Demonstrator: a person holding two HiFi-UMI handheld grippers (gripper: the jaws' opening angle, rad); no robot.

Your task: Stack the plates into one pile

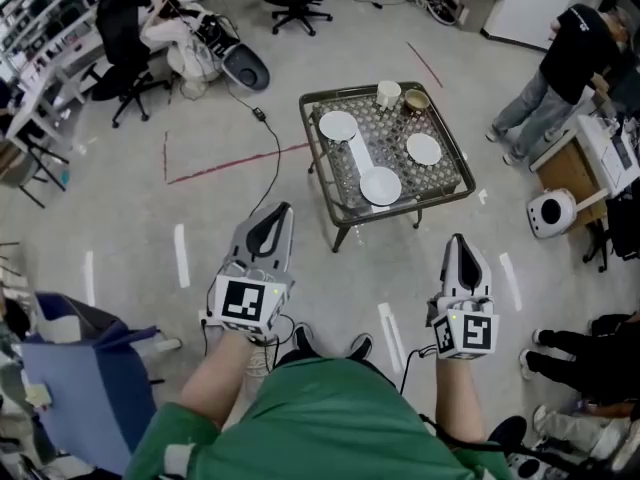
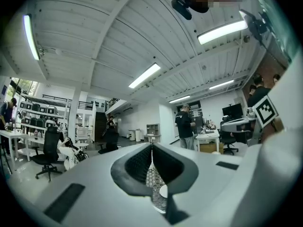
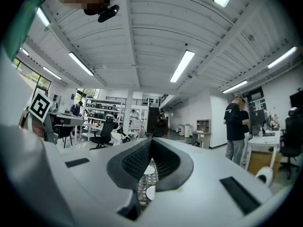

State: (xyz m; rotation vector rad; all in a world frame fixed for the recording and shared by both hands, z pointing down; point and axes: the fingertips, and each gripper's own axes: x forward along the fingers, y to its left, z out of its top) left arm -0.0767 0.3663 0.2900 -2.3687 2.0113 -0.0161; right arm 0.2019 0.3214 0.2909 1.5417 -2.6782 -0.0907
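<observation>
Head view gives you the layout. The L tool [image 1: 286, 209] and R tool [image 1: 458, 239] are held level in front of you, short of the low glass-top bench [image 1: 410, 203] and well apart from everything on it. Three white plates lie separately on the bench: far-left plate [image 1: 338, 125], right plate [image 1: 424, 148] and front plate [image 1: 380, 185]. None of them touch. A white cup [image 1: 388, 94] and a brownish bowl [image 1: 416, 101] sit at the far edge.

The gripper views add the jaw detail. The L tool [image 2: 151, 146] is clenched pad-to-pad on itself, and so is the R tool [image 3: 150, 142]. The bench shows only as a sliver below the pads (mostly you see ceiling and strip lights).

Each gripper view also catches the other tool's marker cube at its edge [image 2: 265, 110] [image 3: 39, 105].

Around the bench:
- A person in a black tee [image 1: 575, 53] stands by a desk to the R of it.
- A white round device [image 1: 550, 213] sits on the floor nr its R corner.
- A black cable [image 1: 275, 138] runs along the floor to its L, crossing red tape [image 1: 225, 165].
- White floor marks [image 1: 390, 333] lie btwn you and the bench.
</observation>
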